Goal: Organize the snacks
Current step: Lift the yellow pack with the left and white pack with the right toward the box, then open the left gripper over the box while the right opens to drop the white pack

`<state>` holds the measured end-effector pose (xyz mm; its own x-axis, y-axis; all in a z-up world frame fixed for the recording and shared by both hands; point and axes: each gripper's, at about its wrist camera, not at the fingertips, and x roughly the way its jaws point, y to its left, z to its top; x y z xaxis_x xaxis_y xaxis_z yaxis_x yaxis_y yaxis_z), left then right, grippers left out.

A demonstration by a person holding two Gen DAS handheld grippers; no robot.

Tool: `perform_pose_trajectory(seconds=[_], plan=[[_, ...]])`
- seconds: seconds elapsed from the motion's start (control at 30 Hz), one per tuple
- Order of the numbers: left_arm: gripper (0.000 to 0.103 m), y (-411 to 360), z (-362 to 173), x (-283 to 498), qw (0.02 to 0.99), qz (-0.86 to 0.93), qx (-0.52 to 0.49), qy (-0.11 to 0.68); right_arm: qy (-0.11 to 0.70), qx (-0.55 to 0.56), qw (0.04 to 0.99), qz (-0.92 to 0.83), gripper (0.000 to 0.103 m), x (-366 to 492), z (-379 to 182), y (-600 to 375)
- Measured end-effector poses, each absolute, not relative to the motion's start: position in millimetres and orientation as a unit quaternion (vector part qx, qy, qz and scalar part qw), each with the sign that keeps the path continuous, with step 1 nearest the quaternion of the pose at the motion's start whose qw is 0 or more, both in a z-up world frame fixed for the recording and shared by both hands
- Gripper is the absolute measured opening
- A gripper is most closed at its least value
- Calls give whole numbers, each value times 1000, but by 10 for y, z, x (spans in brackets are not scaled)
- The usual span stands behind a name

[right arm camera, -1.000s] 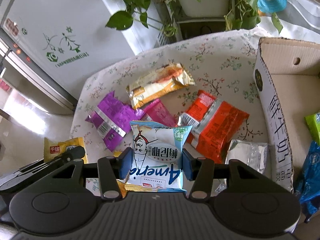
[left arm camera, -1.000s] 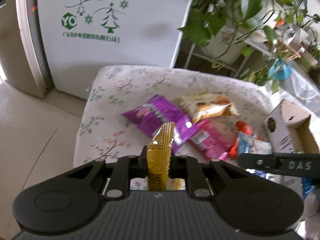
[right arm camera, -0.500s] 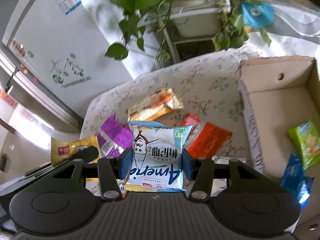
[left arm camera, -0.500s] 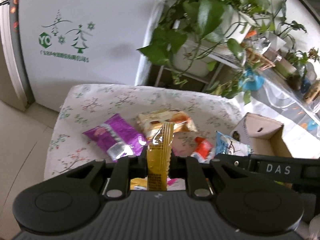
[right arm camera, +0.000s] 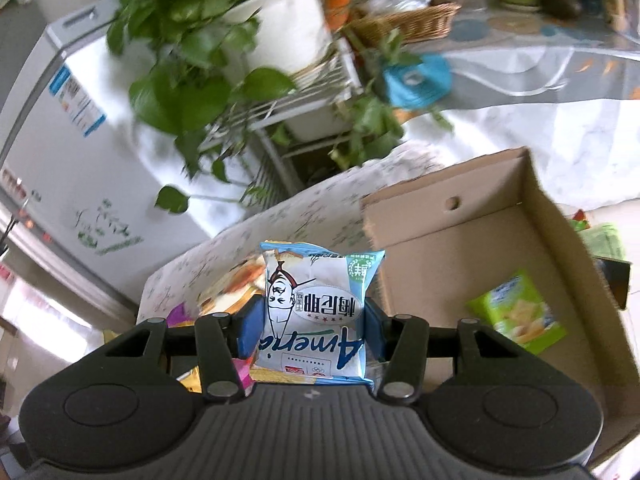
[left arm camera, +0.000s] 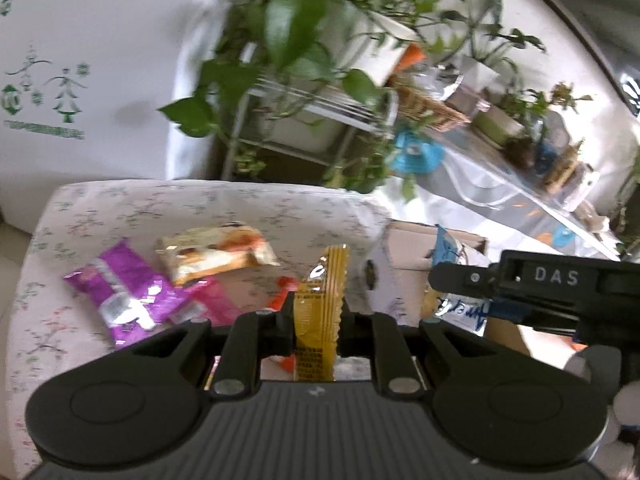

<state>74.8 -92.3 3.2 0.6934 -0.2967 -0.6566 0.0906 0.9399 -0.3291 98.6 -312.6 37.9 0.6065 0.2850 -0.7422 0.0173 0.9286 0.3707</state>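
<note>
My left gripper [left arm camera: 317, 316] is shut on a yellow snack packet [left arm camera: 320, 304], held edge-on above the flowered table [left arm camera: 120, 208]. My right gripper [right arm camera: 314, 328] is shut on a light-blue and white snack bag [right arm camera: 316, 308] and holds it raised beside the open cardboard box [right arm camera: 460, 256]. The box holds a green snack bag [right arm camera: 516, 312]. The right gripper's finger shows in the left wrist view [left arm camera: 540, 284], over the box [left arm camera: 404, 256]. A purple packet [left arm camera: 120, 292], a pink packet [left arm camera: 212, 300], a cream and orange packet [left arm camera: 216, 252] and a red packet [left arm camera: 282, 296] lie on the table.
A white fridge [left arm camera: 80, 80] stands behind the table at left. A metal rack with trailing green plants [left arm camera: 304, 92] stands behind the table. A table with a clear cover, a basket and pots [right arm camera: 500, 40] is at the back right.
Both grippers have lifted and swung to the right with their packets. The right gripper now sits next to the box opening, and the table's snacks have dropped lower and leftward in view.
</note>
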Motion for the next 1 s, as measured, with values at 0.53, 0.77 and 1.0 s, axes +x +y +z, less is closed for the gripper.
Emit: perform_pose_trajectory(seconds=[0.53, 0.77, 1.0], plan=[[15, -1688, 31, 752, 885, -224, -151, 378, 409, 209, 888, 8, 58, 875, 498, -3799], [15, -1972, -85, 754, 875, -248, -141, 391, 407, 221, 886, -22, 58, 829, 501, -3997], [16, -2174, -236, 760, 867, -261, -134, 403, 411, 234, 880, -50, 58, 807, 452, -4106]])
